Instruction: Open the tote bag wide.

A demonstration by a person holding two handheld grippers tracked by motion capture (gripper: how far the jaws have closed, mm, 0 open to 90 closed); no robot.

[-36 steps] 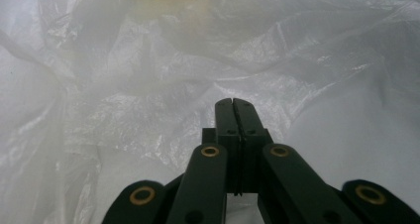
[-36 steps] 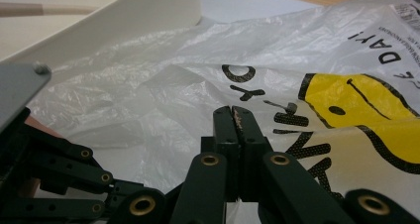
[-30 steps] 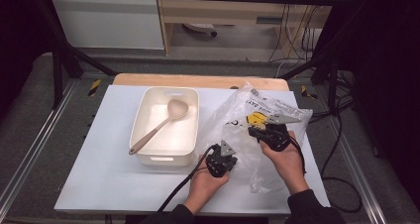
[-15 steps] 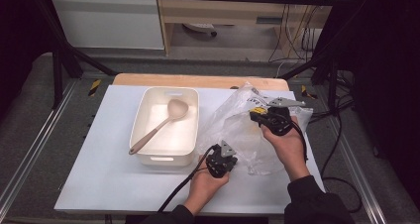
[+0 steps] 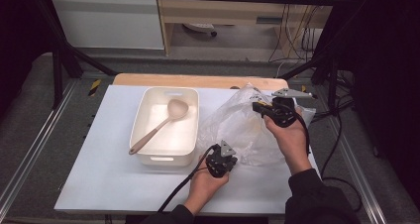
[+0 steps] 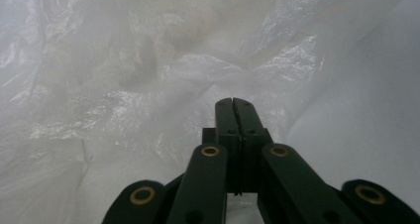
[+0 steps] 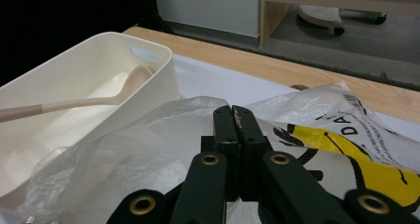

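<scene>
A crumpled clear plastic bag [image 5: 242,130] with yellow and black print lies on the white table, right of a white tub [image 5: 143,110]. My left gripper [image 5: 231,148] sits low at the bag's near edge, jaws shut, with film [image 6: 124,85] gathered at its tips [image 6: 233,101]. Above the table, my right gripper [image 5: 255,106] is shut on the bag's upper edge. In the right gripper view the film [image 7: 148,154] rises to the closed tips [image 7: 233,109]. A beige spoon [image 5: 158,127] lies slanted inside the tub.
The white tub [image 7: 163,80] with the spoon [image 7: 124,92] stands just left of the bag. A wooden strip [image 5: 198,80] runs along the table's far edge. Bare table surface [image 5: 99,174] lies left of and in front of the tub. Cables trail from both grippers.
My right gripper has risen and shifted to the right, drawing the bag's top edge up with it. The left gripper has stayed put at the bag's near edge.
</scene>
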